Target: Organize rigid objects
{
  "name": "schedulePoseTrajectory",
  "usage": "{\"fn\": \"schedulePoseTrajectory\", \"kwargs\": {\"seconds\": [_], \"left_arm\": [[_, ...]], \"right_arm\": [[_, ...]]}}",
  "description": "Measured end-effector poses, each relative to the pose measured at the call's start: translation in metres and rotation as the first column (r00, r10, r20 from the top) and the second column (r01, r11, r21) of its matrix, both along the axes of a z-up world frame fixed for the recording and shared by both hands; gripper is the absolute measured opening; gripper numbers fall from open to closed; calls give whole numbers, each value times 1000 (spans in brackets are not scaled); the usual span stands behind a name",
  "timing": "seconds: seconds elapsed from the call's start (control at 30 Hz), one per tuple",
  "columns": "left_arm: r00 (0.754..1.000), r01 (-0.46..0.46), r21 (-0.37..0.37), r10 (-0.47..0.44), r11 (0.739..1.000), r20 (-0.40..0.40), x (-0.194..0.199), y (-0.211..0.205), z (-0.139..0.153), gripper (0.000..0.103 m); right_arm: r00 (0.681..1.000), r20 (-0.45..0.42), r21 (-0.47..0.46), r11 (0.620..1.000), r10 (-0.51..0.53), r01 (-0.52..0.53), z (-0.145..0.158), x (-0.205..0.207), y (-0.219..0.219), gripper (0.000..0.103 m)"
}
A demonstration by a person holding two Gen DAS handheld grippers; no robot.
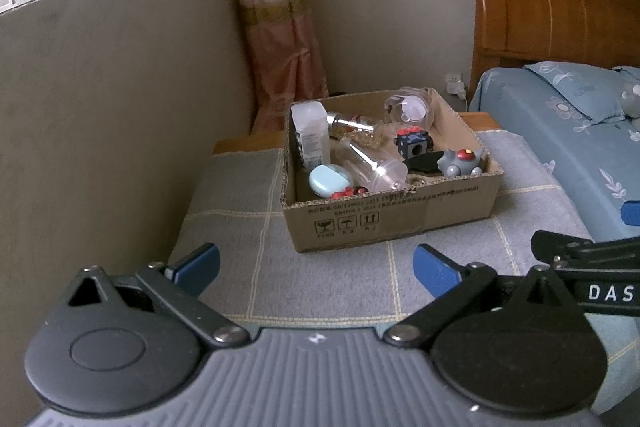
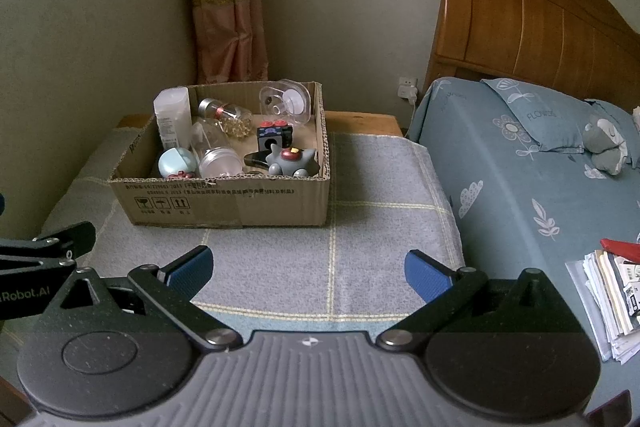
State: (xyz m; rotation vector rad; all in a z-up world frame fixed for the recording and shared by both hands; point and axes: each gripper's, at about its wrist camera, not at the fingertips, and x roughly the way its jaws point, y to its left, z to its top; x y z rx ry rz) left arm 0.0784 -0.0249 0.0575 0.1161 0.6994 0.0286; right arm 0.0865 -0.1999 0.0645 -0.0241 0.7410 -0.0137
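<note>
A cardboard box [image 1: 400, 215] [image 2: 224, 203] stands on a grey checked cloth [image 1: 328, 279] [image 2: 360, 227]. In it lie a white bottle [image 1: 310, 135] [image 2: 173, 117], clear jars [image 1: 376, 165] [image 2: 218, 159], a light blue case [image 1: 329, 180] [image 2: 176, 162], a black cube with red and blue buttons [image 1: 414, 145] [image 2: 272, 135], a grey toy [image 1: 460, 161] [image 2: 290, 161] and a clear tape holder [image 1: 410, 109] [image 2: 286, 103]. My left gripper [image 1: 316, 269] is open and empty in front of the box. My right gripper [image 2: 308, 269] is open and empty too, beside it.
A bed with a blue flowered sheet [image 1: 560, 131] [image 2: 520, 167] and a wooden headboard [image 2: 520, 15] lies to the right. A stack of papers [image 2: 612, 299] and a grey plush toy [image 2: 604, 143] lie on it. A wall [image 1: 100, 147] and a curtain [image 1: 280, 27] stand at the left.
</note>
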Motion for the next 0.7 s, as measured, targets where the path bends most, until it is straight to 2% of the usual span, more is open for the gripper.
{"fn": "schedulePoseTrajectory", "kwargs": {"seconds": [0.7], "left_arm": [[1000, 1, 0, -1, 1000, 12, -4, -3, 2, 102]], "right_arm": [[1000, 7, 2, 1000, 6, -6, 1, -2, -1, 103]]}}
